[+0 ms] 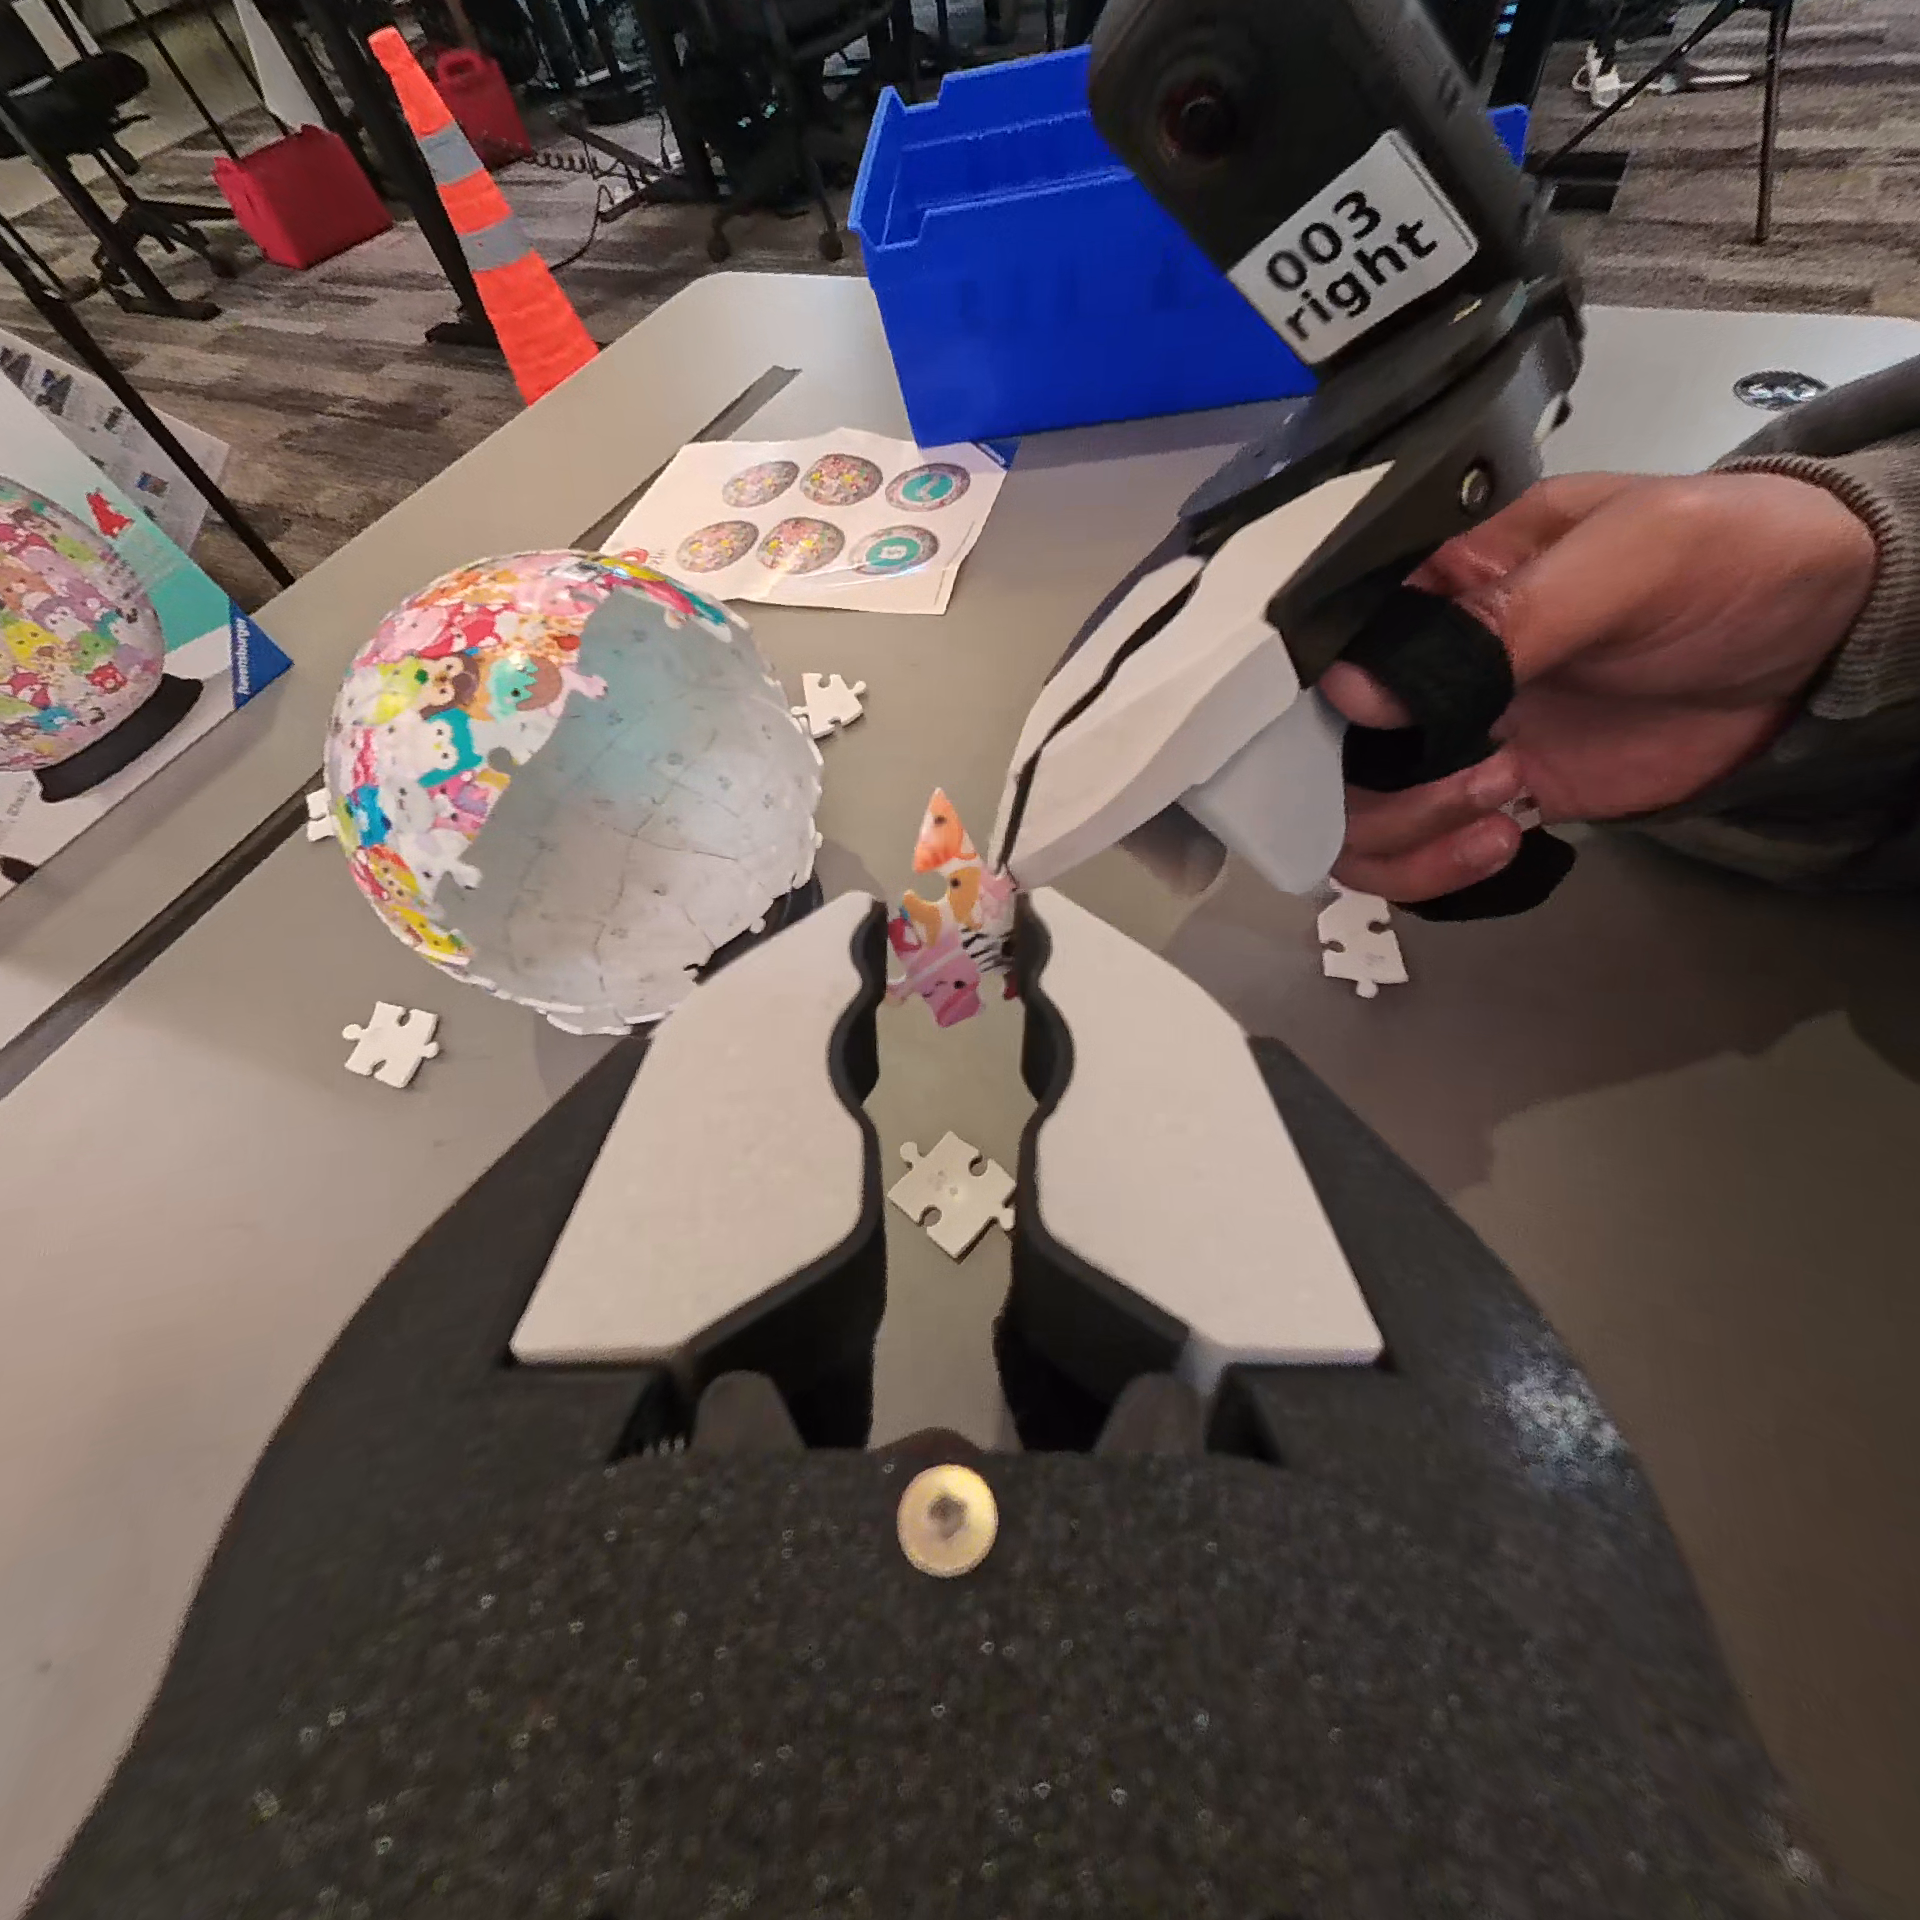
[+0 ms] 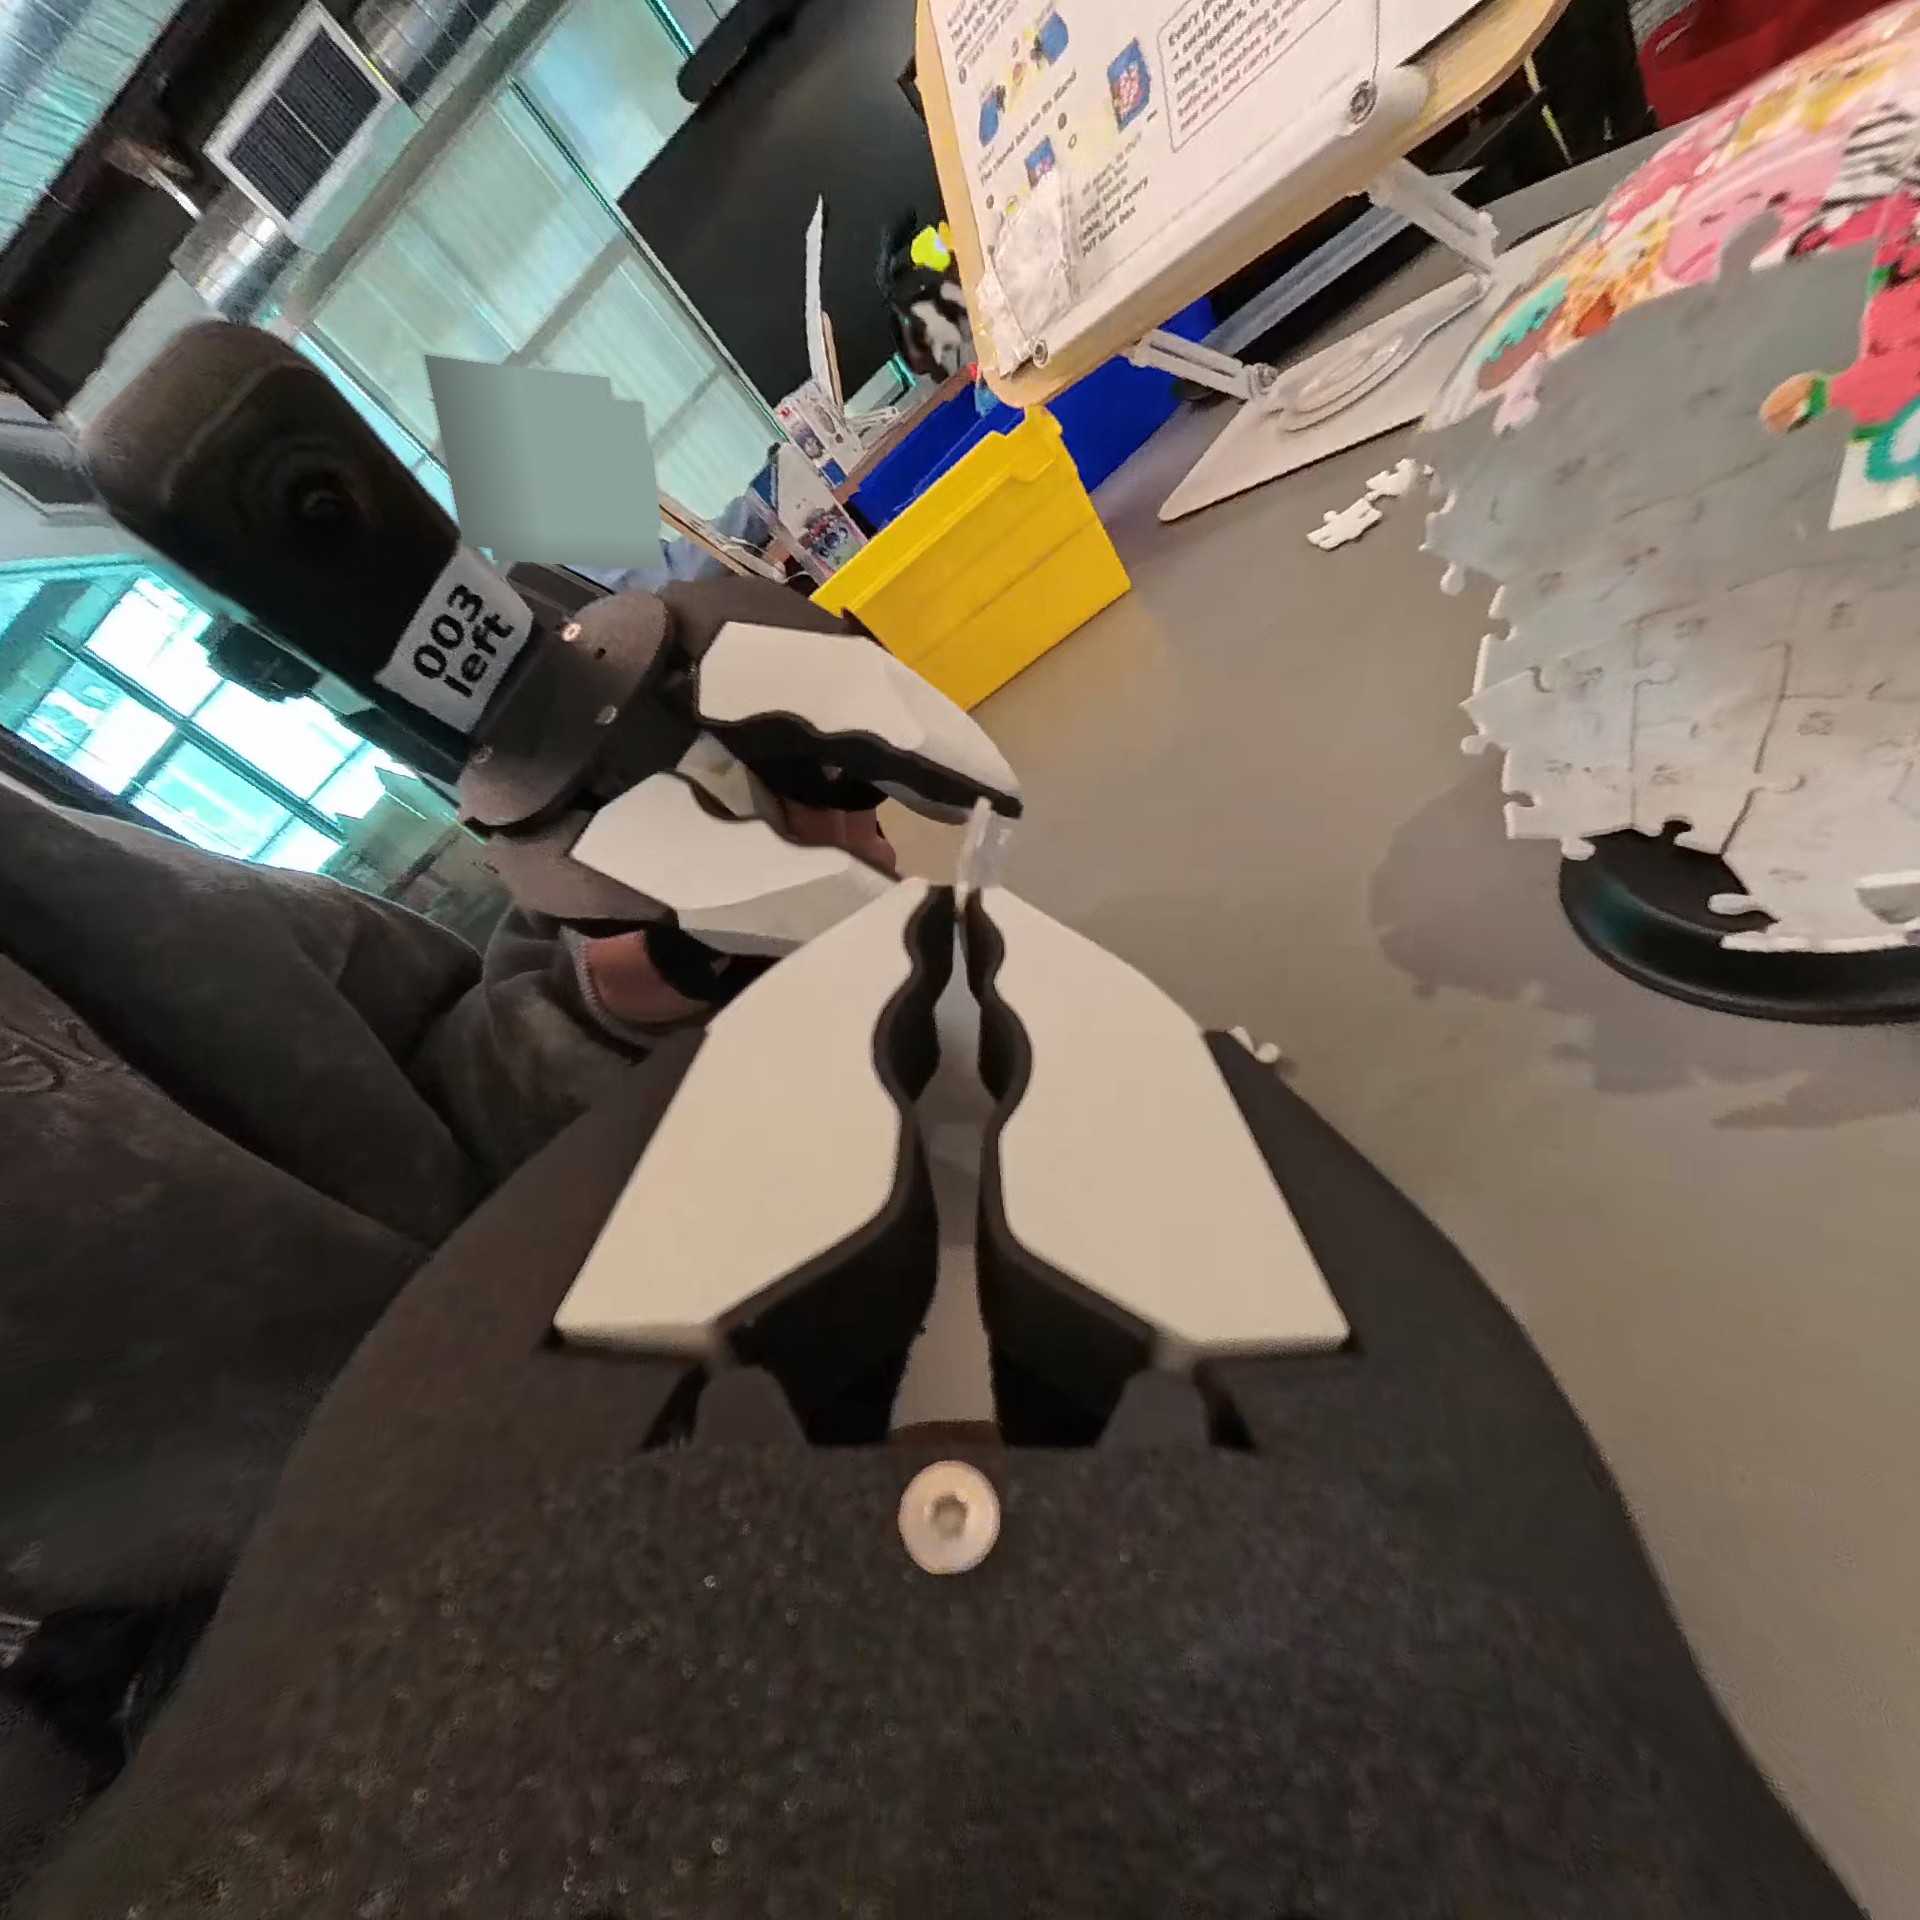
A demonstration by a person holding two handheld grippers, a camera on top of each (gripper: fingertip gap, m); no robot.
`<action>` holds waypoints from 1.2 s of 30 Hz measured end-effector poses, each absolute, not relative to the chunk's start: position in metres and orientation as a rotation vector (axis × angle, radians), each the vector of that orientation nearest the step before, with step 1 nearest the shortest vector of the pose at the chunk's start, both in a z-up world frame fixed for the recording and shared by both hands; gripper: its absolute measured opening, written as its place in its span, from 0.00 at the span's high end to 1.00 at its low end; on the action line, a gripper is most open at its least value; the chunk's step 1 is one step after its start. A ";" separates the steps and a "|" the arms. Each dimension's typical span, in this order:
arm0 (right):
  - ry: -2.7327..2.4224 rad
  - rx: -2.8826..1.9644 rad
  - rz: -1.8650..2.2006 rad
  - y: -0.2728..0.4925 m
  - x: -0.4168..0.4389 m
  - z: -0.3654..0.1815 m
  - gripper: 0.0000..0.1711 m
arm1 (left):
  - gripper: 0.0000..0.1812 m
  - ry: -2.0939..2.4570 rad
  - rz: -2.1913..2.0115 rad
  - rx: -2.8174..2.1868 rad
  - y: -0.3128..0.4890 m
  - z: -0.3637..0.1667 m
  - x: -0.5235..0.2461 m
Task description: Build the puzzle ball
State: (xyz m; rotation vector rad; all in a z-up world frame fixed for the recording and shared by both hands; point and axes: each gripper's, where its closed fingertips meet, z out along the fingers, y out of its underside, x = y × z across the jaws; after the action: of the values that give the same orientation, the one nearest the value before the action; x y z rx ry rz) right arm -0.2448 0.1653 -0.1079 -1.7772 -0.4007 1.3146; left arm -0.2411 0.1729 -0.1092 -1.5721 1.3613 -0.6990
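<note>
Above the table (image 1: 1558, 1195), both grippers (image 1: 951, 914) (image 2: 961, 899) pinch one coloured piece (image 1: 951, 935); five white pieces (image 1: 954, 1190) lie loose.

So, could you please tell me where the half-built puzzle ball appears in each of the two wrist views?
Left wrist view: the puzzle ball sits left of centre on the grey table, beyond the left gripper.
Right wrist view: it fills the upper right edge, cut off by the frame, resting on a black stand.
Shared landmark: the colourful puzzle piece, edge-on in the right wrist view, where both grippers meet.
</note>
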 end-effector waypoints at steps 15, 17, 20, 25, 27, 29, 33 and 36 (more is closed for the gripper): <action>-1.274 -1.819 -0.439 0.241 -0.217 -0.167 0.99 | 0.85 1.182 -0.787 -1.846 0.223 -0.151 -0.289; -1.368 -1.802 -0.491 0.245 -0.222 -0.174 0.99 | 0.85 1.180 -0.789 -1.857 0.225 -0.156 -0.291; -1.449 -1.806 -0.524 0.251 -0.222 -0.180 0.99 | 0.85 1.198 -0.782 -1.871 0.226 -0.165 -0.291; -1.560 -1.803 -0.529 0.256 -0.210 -0.193 0.99 | 0.85 1.222 -0.797 -1.863 0.224 -0.169 -0.287; -1.594 -1.764 -0.524 0.257 -0.210 -0.196 0.99 | 0.85 1.222 -0.809 -1.857 0.224 -0.168 -0.286; -1.612 -1.746 -0.526 0.259 -0.209 -0.198 0.99 | 0.85 1.223 -0.814 -1.854 0.223 -0.168 -0.285; -1.621 -1.739 -0.460 0.260 -0.208 -0.199 0.99 | 0.84 1.227 -0.810 -1.855 0.225 -0.170 -0.284; -1.603 -1.740 -0.422 0.262 -0.209 -0.199 0.99 | 0.84 1.229 -0.816 -1.862 0.228 -0.172 -0.282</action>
State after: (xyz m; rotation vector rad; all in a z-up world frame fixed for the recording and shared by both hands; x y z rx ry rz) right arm -0.2086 0.2623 -0.1992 -1.7396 -1.6028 -0.4218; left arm -0.2821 0.2279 -0.1718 -1.8616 1.2293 -0.8160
